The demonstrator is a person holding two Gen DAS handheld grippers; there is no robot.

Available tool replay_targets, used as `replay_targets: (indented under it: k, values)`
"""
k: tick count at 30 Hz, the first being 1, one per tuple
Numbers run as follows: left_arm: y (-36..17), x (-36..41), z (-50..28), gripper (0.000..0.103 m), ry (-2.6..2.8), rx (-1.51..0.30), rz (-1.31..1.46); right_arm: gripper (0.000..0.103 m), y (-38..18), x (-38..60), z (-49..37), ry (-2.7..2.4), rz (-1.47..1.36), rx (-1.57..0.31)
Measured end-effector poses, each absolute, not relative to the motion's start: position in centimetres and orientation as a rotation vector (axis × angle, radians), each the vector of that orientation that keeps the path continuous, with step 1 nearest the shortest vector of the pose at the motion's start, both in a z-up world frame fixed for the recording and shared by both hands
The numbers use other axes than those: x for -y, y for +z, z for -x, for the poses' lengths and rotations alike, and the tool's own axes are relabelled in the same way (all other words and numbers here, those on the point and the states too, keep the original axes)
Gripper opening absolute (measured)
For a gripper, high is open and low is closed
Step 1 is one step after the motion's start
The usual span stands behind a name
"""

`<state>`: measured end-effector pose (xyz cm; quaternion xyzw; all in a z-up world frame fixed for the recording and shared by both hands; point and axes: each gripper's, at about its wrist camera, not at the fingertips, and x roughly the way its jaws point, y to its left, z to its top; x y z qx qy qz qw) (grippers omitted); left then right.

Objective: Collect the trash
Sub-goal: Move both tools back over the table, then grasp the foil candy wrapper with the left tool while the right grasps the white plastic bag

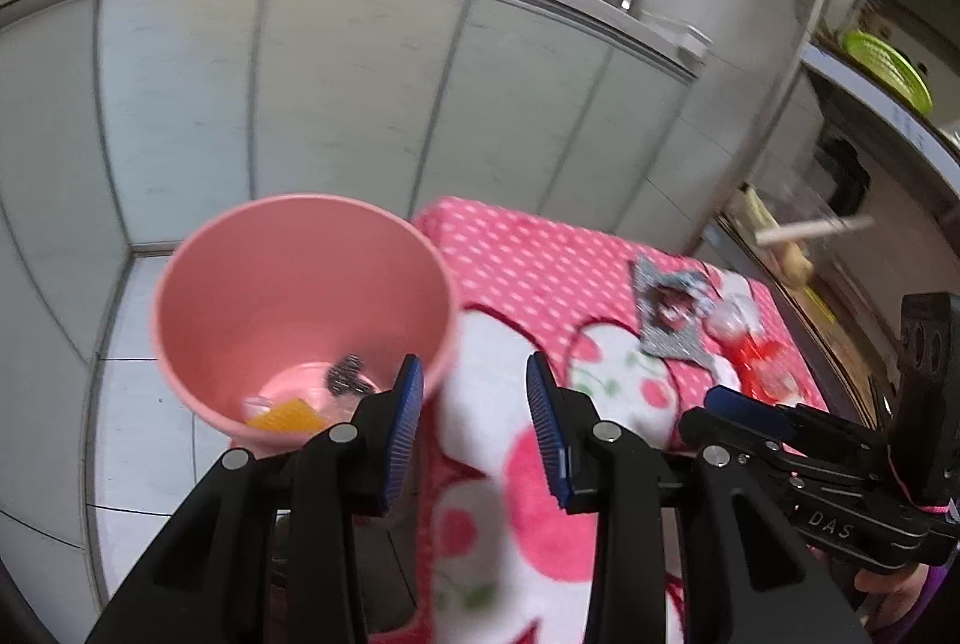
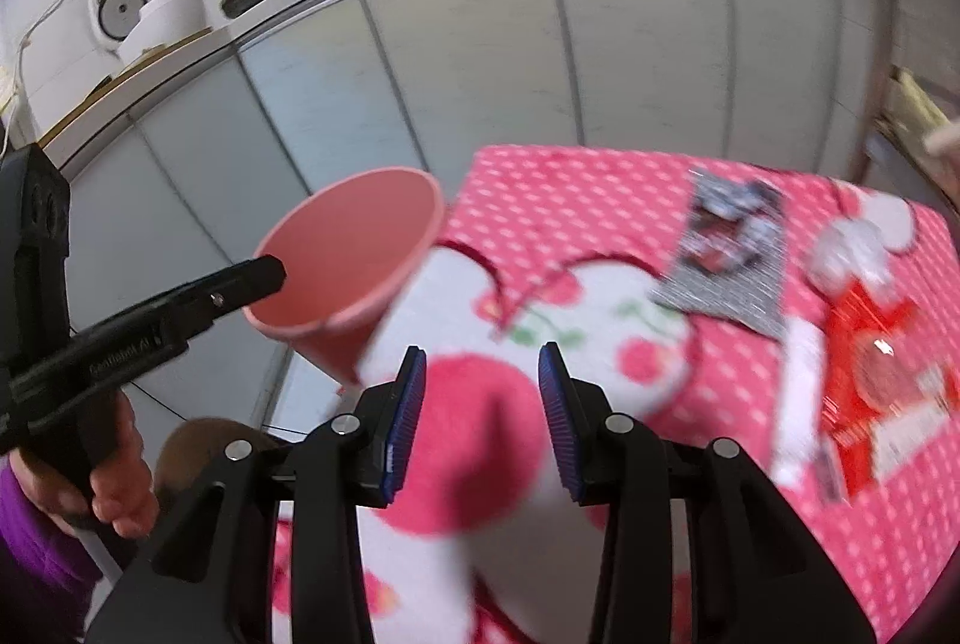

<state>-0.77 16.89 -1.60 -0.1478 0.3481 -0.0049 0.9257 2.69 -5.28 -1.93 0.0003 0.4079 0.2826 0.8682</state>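
Beside the pink dotted cloth (image 2: 576, 200) on the worktop stands a pink bin (image 1: 300, 308), its rim just past the left tool's (image 1: 474, 419) left pad. Bin already holds scraps: an orange piece (image 1: 285, 416) and a dark crumpled bit (image 1: 348, 374) at the bottom. Left tool has its pads apart, nothing between them, only cloth behind the gap. Right tool (image 2: 480, 416) also has pads apart with nothing in the gap, hovering above the cloth's white and pink pattern.

Trash left on the cloth: a silver and black wrapper (image 2: 726, 254), a red wrapper (image 2: 882, 374) just right of it, a small clear crumpled piece (image 2: 852, 242) above the red one. All three lie ahead and to the right of the right tool, well apart from its pads. From the left wrist view the same wrappers sit far right, beyond the right tool's tip. Both views are motion-blurred. A hand (image 2: 114, 488) with a purple sleeve grips the left tool's handle.
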Motion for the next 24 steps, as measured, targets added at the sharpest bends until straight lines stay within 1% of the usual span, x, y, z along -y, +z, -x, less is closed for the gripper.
replay_targets:
  k: [11, 24]
  values:
    - [-2.2, -10.2, -0.8, 0.035, -0.113, -0.773, 0.217, 0.040, -3.2, 14.8, -2.3, 0.458, -0.128, -0.842]
    - [-1.2, -4.0, -6.9, 0.036, -0.249, -0.781, 0.157, 0.040, -2.6, 19.3, -3.8, 0.432, -0.190, -0.795]
